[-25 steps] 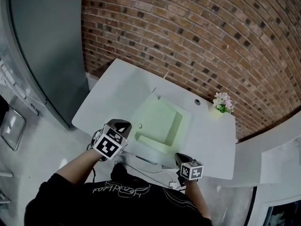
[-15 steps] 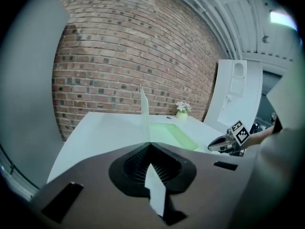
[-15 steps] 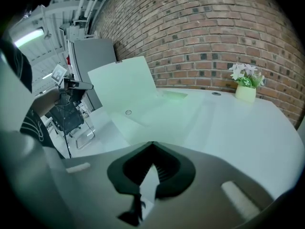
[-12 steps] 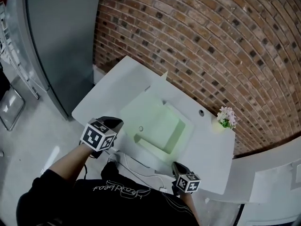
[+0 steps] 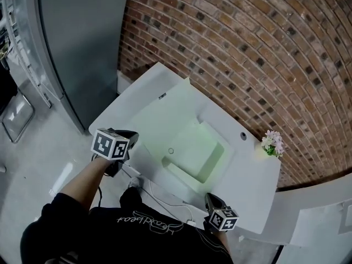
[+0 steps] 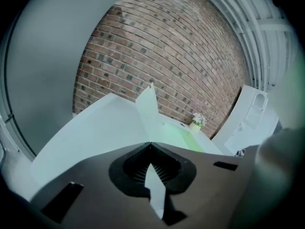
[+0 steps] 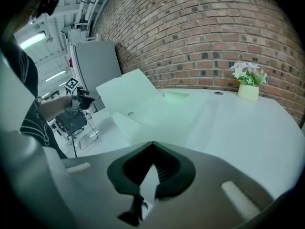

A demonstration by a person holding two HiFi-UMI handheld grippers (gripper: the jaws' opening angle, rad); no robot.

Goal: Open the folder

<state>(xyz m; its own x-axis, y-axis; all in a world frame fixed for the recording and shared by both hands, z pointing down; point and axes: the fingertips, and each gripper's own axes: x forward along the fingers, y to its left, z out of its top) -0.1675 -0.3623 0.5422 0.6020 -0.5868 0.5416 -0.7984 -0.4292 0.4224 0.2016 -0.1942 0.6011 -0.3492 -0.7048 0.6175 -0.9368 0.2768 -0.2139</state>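
**Left tongs lifting the folder's cover, right tongs closed at the table's near edge**

Our left gripper (image 6: 150, 144) has its dark ribbed jaws pinched on the thin, pale-green cover (image 5: 159, 114) of the folder (image 5: 195, 153), which rises edge-on from their tips. Our right gripper (image 7: 152, 143) has its jaws together, and we see nothing between them. The folder lies mid-table, a smooth rectangular sheet with a low pocket and a small round snap. The table (image 5: 247, 175) is glossy white, with a flower pot (image 5: 273, 143) at its far corner, under a rough brick wall (image 5: 247, 48). Compared with a second ago, the cover has swung farther left, baring more of its inner face.
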